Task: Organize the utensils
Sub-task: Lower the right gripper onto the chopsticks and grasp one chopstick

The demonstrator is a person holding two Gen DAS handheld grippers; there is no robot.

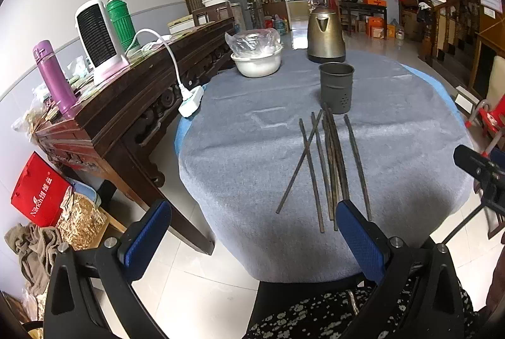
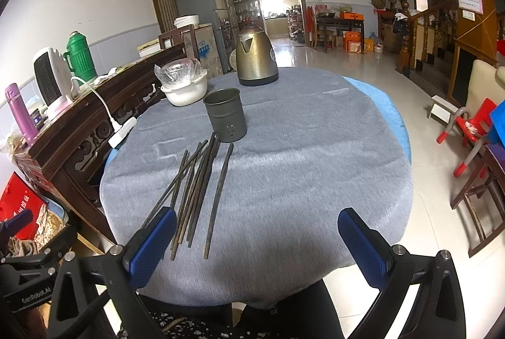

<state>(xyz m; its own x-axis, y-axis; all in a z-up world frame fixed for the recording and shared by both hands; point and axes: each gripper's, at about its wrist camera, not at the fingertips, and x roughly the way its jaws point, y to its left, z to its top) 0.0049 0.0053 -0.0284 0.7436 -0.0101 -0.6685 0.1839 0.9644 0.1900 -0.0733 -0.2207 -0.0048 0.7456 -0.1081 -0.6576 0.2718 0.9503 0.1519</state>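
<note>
While hovering before table edge, left hand-held gripper [image 1: 252, 231] and right hand-held gripper [image 2: 257, 236] gape wide, empty; chopsticks [image 1: 328, 168] untouched.

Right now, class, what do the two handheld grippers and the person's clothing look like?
Each gripper, left gripper and right gripper, has a black frame with silver bolts and two flat fingers faced with blue textured pads. White "GenRobot.AI" lettering marks the left one's body. The person wears dark fabric with a pale floral print.
</note>
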